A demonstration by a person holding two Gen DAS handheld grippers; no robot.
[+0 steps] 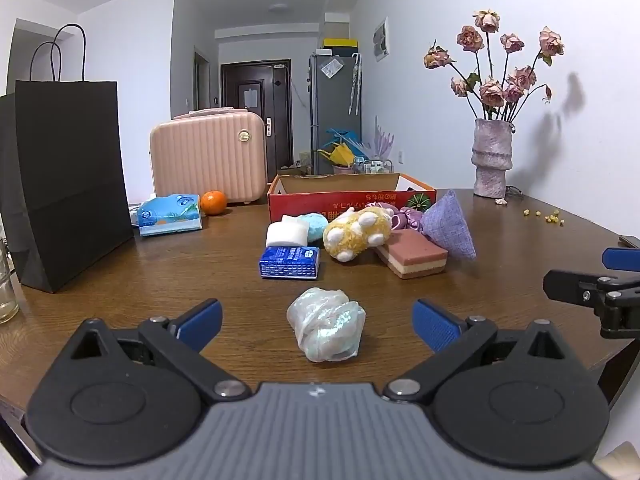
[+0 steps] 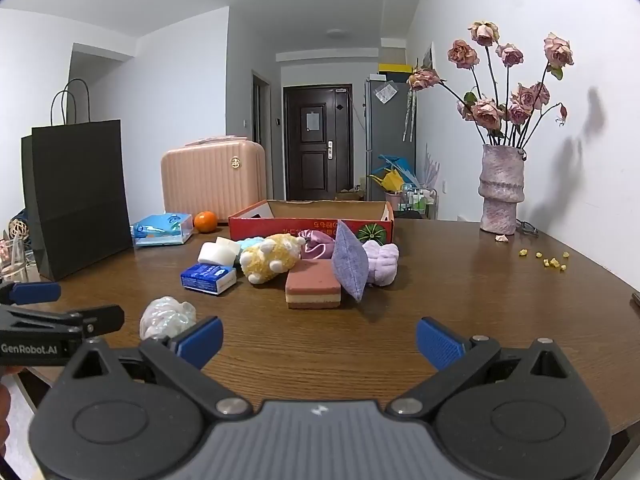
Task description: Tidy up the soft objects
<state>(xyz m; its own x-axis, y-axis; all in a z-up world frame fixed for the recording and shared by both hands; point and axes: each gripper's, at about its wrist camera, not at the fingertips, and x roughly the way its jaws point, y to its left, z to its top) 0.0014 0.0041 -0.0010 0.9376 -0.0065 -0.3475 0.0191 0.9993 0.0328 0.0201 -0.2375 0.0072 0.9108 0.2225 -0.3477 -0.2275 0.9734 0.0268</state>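
Soft objects: a heap lies mid-table in front of the red box (image 1: 352, 200); one stray, a shiny wad (image 1: 326, 328), sits alone nearer the table (image 1: 160, 272) edge.

Left gripper (image 1: 318, 326): jaws spread wide, wad centred between the blue pads, not touching either. Right gripper (image 2: 320, 344): jaws likewise apart, holding nothing, over bare wood just right of the wad.

Step in hand, as I judge it: left takes the wad. To do it well: come down level so both pads meet its middle, close slowly, stop once it gives. It looks crinkly and light, so it may squirt out or spring back if pinched off-centre. Lift clear, carry over the heap, not through it.

Heap, left to right: blue pack (image 1: 290, 263), white pads (image 1: 287, 231), teal puff (image 1: 314, 225), yellow plush (image 1: 358, 232), layered sponge (image 1: 412, 254), lilac sachet (image 1: 450, 226) leaning on the sponge, satin pouch (image 2: 316, 249), pale mauve cloth (image 2: 382, 261).

Containers:
- Red box: open-topped, behind the heap. Nothing shows above its near wall, floor hidden; contents cannot be told.
- Black bag (image 1: 66, 184): upright, far left, inside not visible.
- Pink case (image 1: 208, 156): closed.
- Vase (image 1: 492, 156): dried roses.
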